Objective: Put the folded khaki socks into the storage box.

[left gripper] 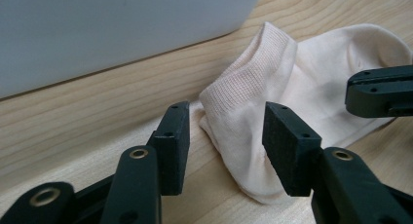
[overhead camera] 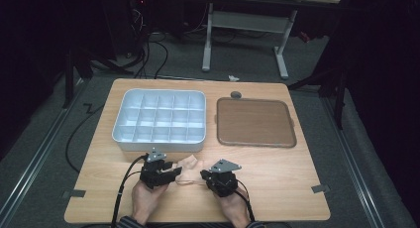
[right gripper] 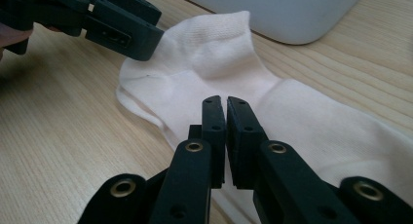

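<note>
A pale cream sock point(overhead camera: 189, 167) lies flat on the wooden table, between my two grippers near the front edge. My left gripper point(overhead camera: 173, 170) is open. In the left gripper view the sock's ribbed cuff point(left gripper: 253, 73) rises between its jaws point(left gripper: 226, 131), and the pads do not press on it. My right gripper point(overhead camera: 203, 175) is shut, its jaws almost together just above the middle of the sock point(right gripper: 214, 63). In the right gripper view point(right gripper: 226, 112) I cannot tell whether any fabric is pinched between them. The two grippers' tips face each other over the sock.
A white box with several compartments point(overhead camera: 124, 135) stands just beyond the sock, its wall close behind the grippers. To its right lies a brown square tray point(overhead camera: 255, 123), with a small grey disc point(overhead camera: 236, 94) past it. Bare wood lies right of my hands.
</note>
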The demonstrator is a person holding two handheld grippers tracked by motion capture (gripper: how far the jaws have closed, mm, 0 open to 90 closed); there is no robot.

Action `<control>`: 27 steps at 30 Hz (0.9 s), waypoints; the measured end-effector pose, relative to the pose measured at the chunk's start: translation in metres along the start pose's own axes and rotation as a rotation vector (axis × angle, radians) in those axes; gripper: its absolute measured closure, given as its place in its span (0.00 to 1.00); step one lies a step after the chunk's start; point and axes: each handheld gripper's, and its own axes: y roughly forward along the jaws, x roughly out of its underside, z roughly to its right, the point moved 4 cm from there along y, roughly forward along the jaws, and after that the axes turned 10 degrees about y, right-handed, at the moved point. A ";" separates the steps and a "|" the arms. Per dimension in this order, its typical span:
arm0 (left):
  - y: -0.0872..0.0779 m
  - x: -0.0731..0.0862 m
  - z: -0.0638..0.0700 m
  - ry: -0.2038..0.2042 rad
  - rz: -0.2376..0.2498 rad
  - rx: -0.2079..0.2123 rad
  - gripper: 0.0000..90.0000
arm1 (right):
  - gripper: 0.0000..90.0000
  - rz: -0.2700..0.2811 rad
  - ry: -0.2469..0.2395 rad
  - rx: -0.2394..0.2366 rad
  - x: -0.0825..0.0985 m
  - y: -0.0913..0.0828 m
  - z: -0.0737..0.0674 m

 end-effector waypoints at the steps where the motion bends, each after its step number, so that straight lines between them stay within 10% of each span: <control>1: 0.000 0.000 0.000 0.000 0.000 0.000 0.60 | 0.96 0.000 0.000 0.000 0.000 0.000 0.000; 27: 0.007 0.006 0.004 -0.010 -0.015 0.012 0.69 | 0.97 -0.037 -0.051 0.031 0.005 0.013 -0.006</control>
